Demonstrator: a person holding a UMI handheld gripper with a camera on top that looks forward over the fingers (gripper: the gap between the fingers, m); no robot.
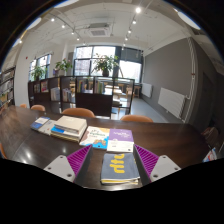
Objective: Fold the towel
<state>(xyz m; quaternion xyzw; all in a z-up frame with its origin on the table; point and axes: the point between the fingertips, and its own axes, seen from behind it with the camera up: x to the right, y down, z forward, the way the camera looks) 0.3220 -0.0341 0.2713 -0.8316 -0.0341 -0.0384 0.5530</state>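
I am holding the gripper (112, 165) wide open over a dark table (170, 140), gripping nothing; a dark book with yellow lettering (119, 168) is lying between its purple pads (79, 160). More books (70, 127) are lying beyond. No towel is showing anywhere, so I risk closing on a book by mistake if I am moving ahead blindly.

Glossy dark table, paper-covered books

The dark table (150, 140) is showing a smooth, polished sheen; the books (70, 127) are looking like paper with slick covers; the gripper's (112, 160) purple pads (80, 160) are appearing ribbed and matt.
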